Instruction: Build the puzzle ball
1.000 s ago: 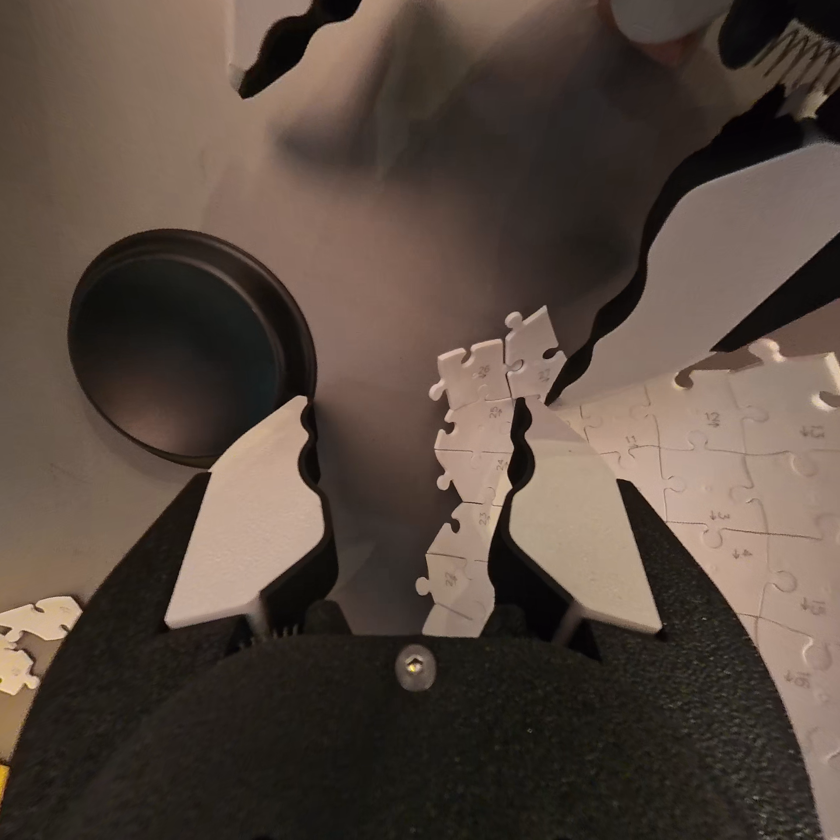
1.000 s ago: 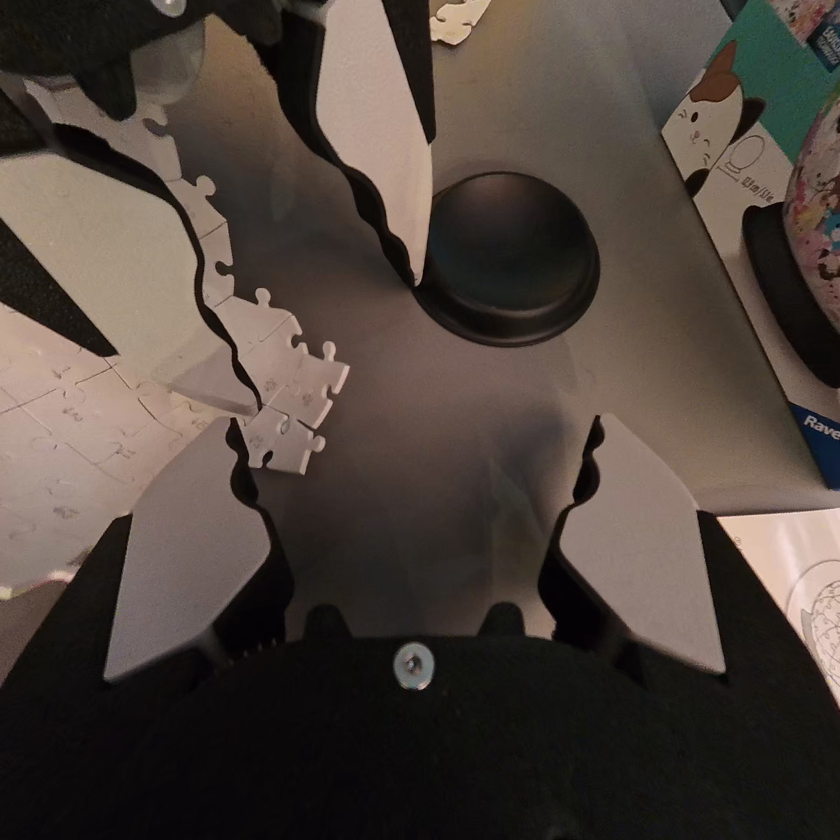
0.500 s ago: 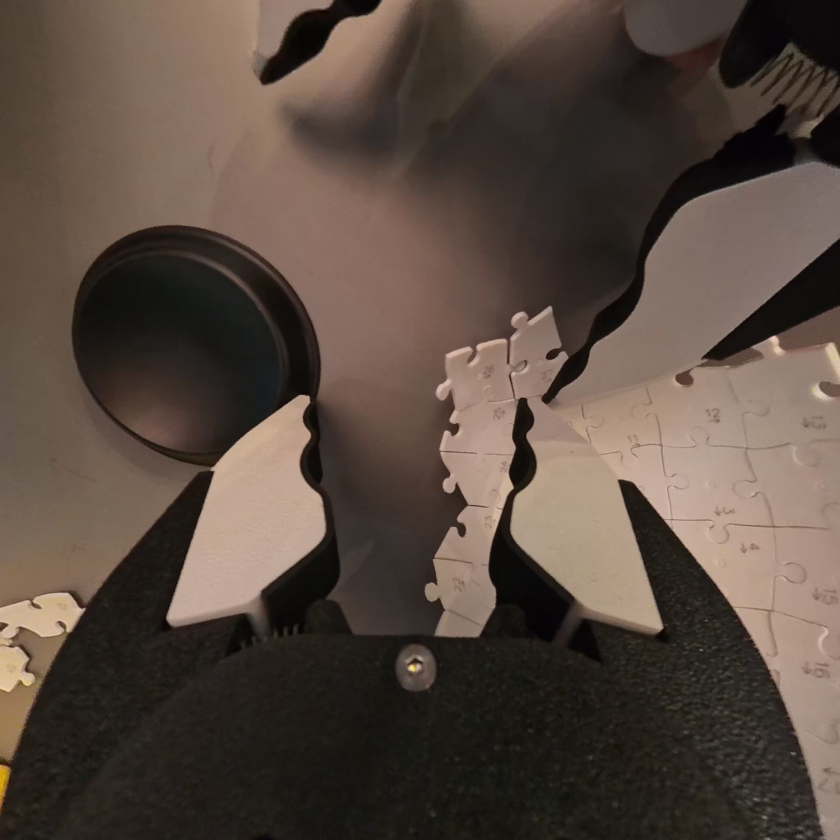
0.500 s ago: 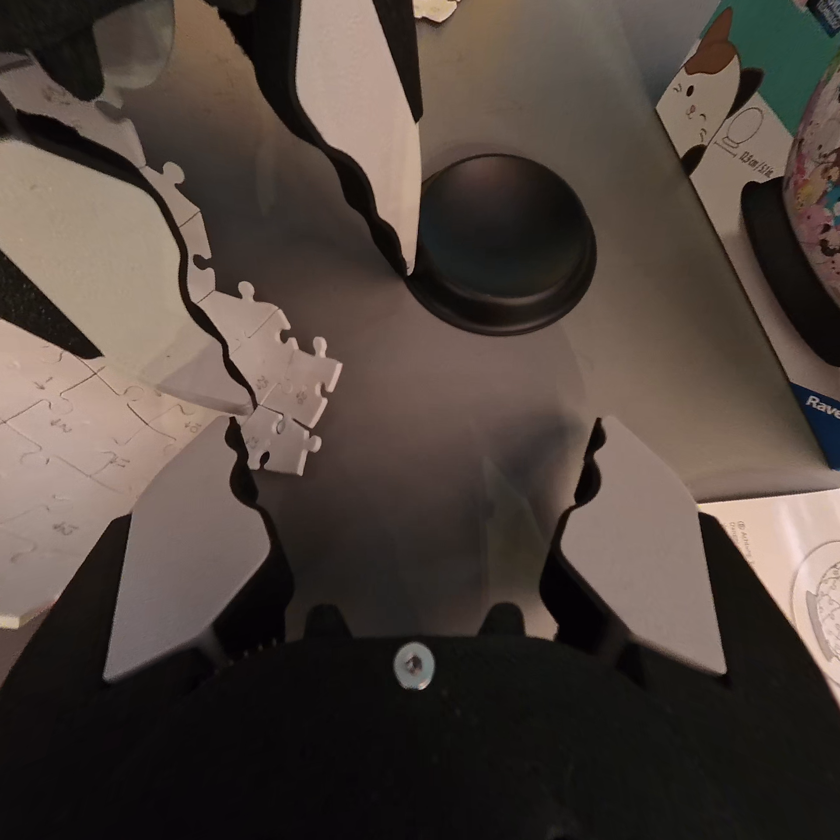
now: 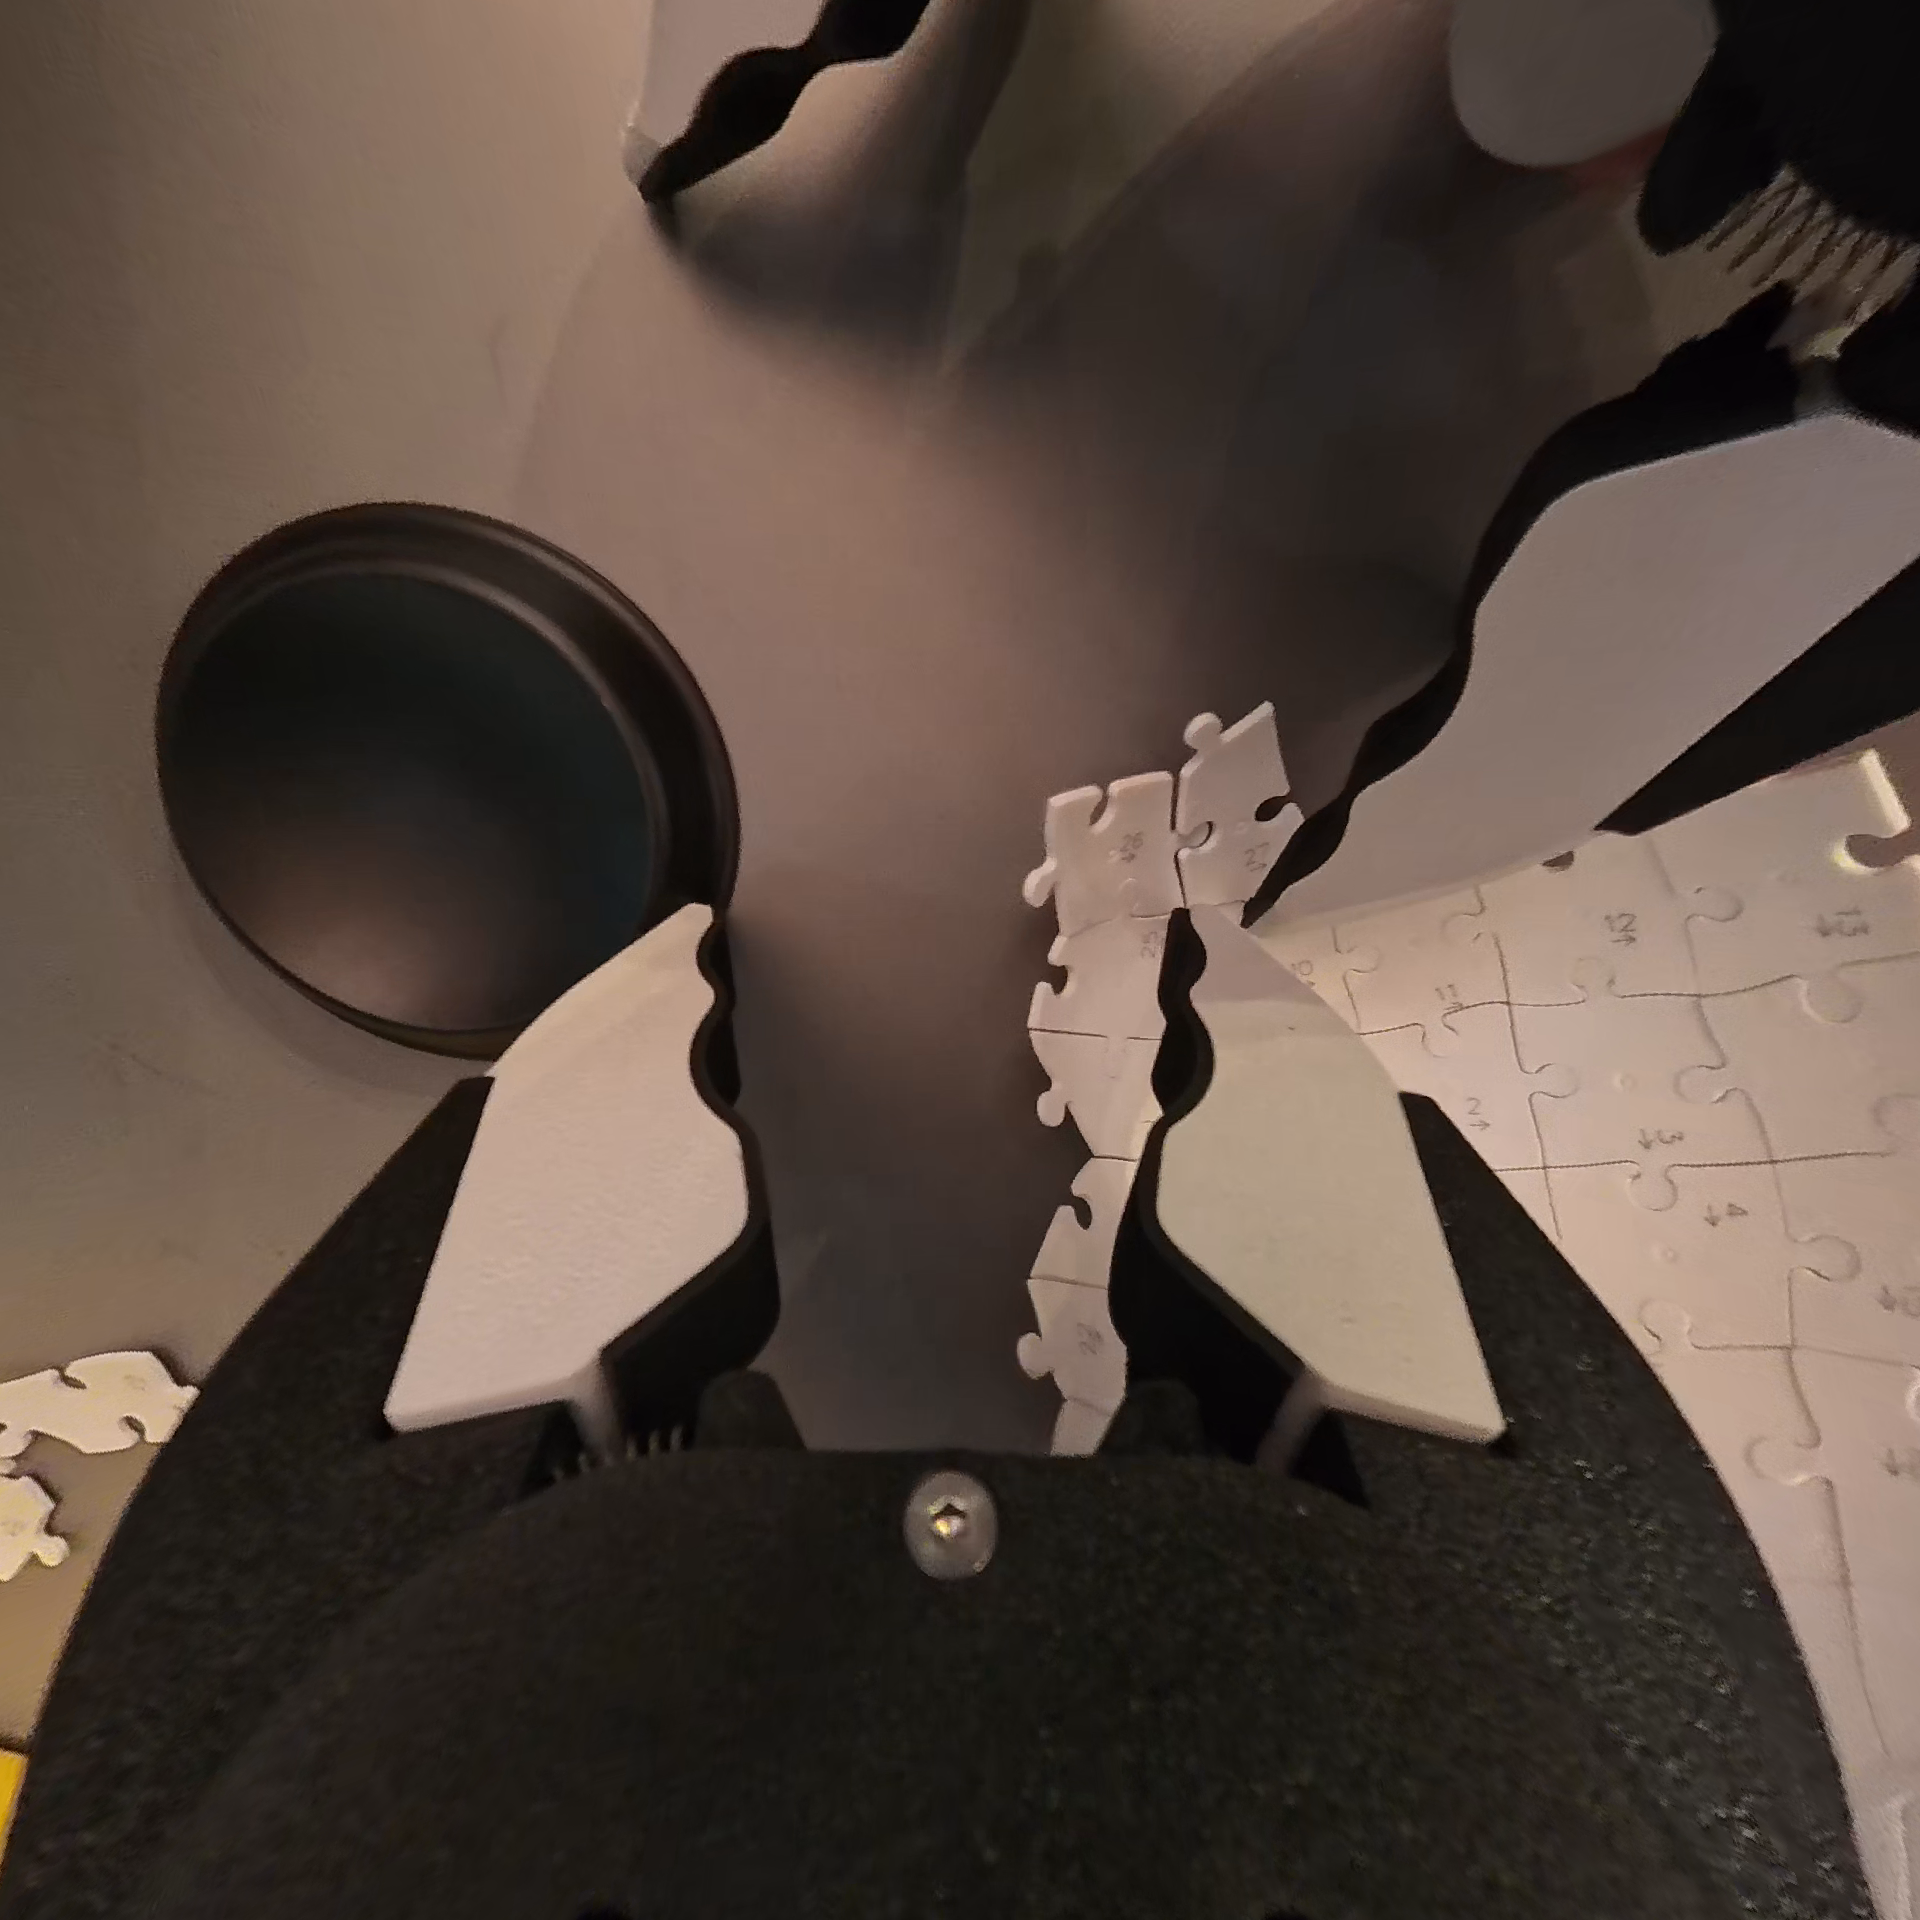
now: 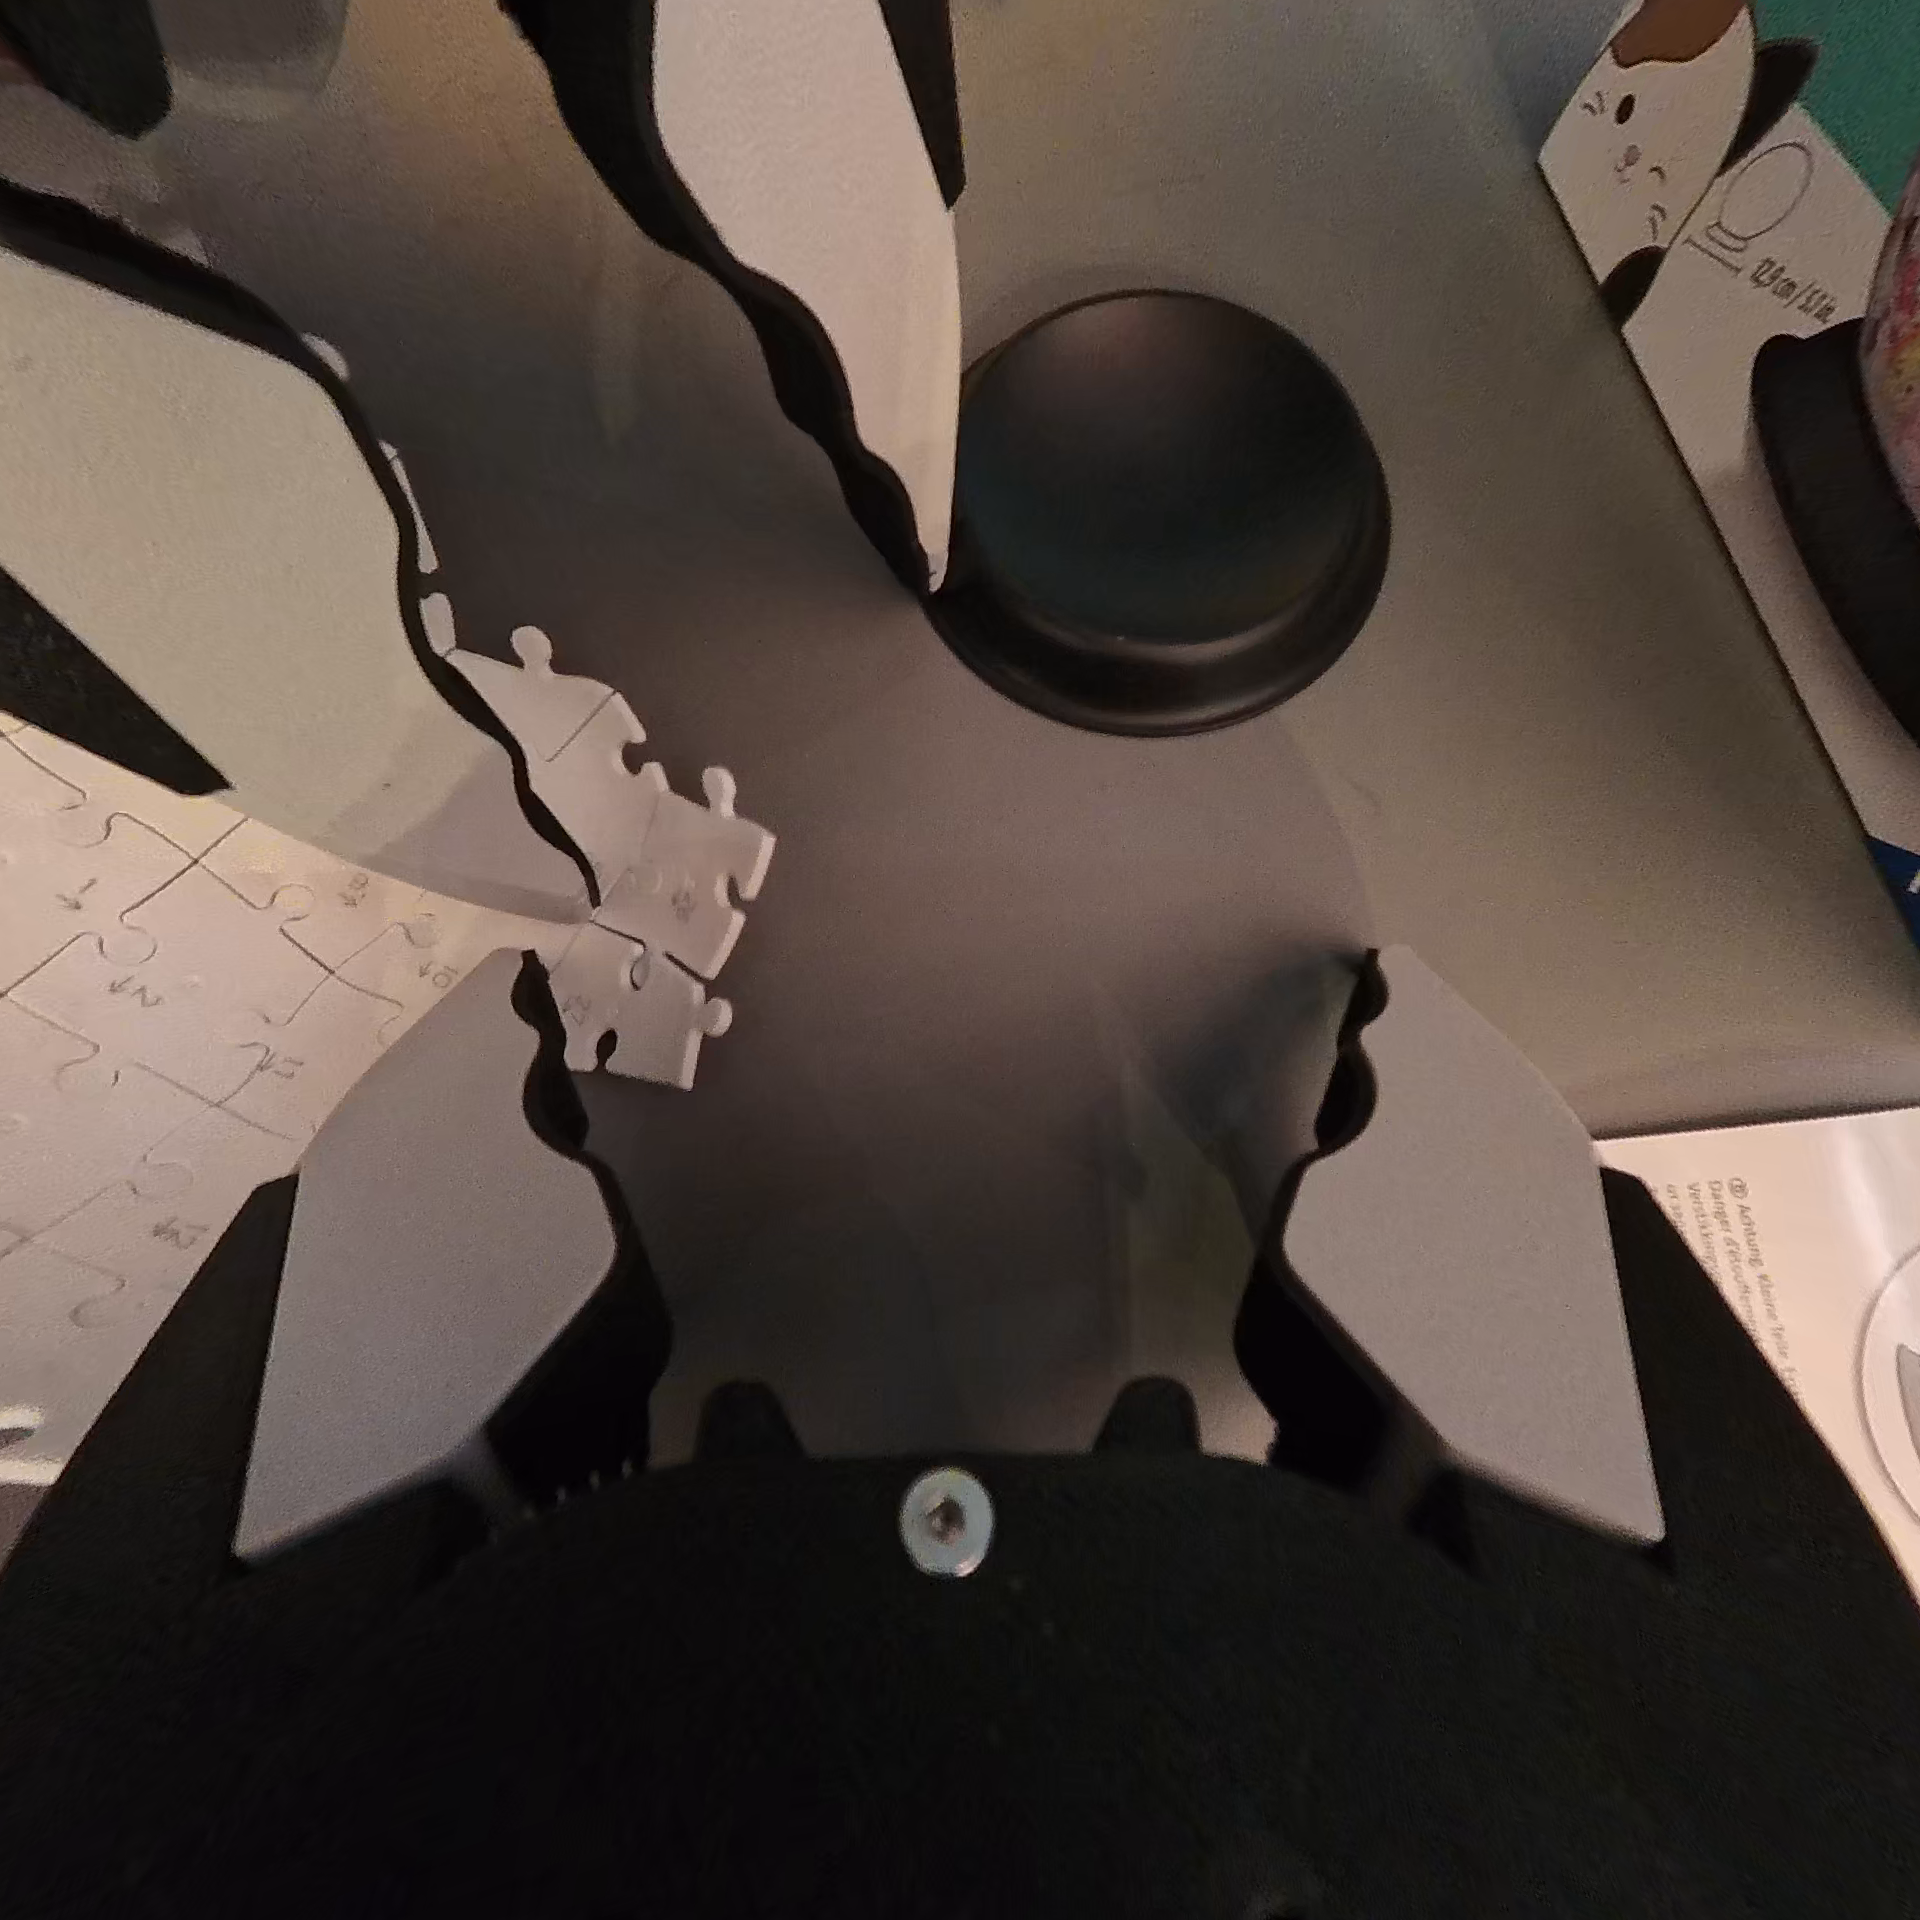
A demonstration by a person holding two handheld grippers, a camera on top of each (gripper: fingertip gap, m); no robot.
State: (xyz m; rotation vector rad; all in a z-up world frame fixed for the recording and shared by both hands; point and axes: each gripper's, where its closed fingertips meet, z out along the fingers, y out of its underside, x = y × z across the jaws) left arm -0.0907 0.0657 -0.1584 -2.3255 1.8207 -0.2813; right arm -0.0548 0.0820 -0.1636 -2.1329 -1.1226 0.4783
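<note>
A white sheet of joined puzzle pieces (image 5: 1662,1091) lies face down on the grey table, with a strip of edge pieces (image 5: 1132,842) sticking out. My left gripper (image 5: 940,920) is open. Its right finger (image 5: 1278,1143) lies over the sheet's edge. My right gripper (image 6: 948,964) is open, and its left finger (image 6: 416,1247) lies over the same sheet (image 6: 156,987). The two finger tips nearly meet at the corner pieces (image 6: 675,883). A black round stand (image 5: 436,779) sits beside the left gripper's other finger and also shows in the right wrist view (image 6: 1174,520).
Loose white pieces (image 5: 83,1403) lie at the left near a yellow edge. The puzzle box (image 6: 1714,156) with a cat picture stands at the right, and a printed leaflet (image 6: 1766,1299) lies below it. The other gripper's fingers (image 5: 1662,675) reach in from the top.
Both views have drifted slightly. The sheet's edge strip sits a little differently against the finger tips. Both grippers stay open and nothing was taken hold of.
</note>
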